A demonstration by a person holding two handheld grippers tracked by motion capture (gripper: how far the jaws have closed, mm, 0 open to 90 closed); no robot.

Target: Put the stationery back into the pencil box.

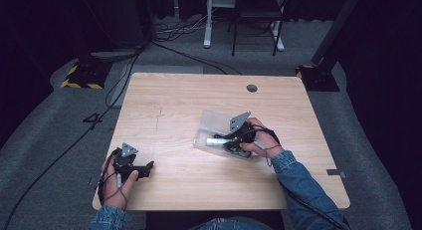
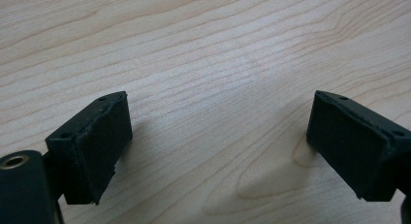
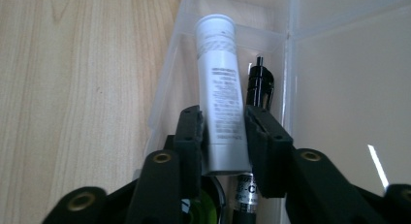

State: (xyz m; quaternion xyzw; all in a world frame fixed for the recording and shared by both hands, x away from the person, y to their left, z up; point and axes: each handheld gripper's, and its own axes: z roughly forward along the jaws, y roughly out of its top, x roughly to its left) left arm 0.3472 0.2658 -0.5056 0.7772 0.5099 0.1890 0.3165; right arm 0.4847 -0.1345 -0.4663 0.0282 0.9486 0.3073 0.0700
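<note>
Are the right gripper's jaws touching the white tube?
Touching. The right gripper view shows the right gripper with both jaws pressed against the sides of the white tube.

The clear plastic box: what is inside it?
In the clear plastic box, the right gripper clamps a white tube. A black pen-like item lies beside it. The jaws cover whatever lies beneath.

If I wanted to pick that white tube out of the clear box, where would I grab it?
Across its round body, near the lower half, as the right gripper is doing: one jaw on each side of the white tube. Come in along its length from the base end, because the tube lies in the clear box close to a wall, with a black pen-like item beside it, leaving little room.
</note>
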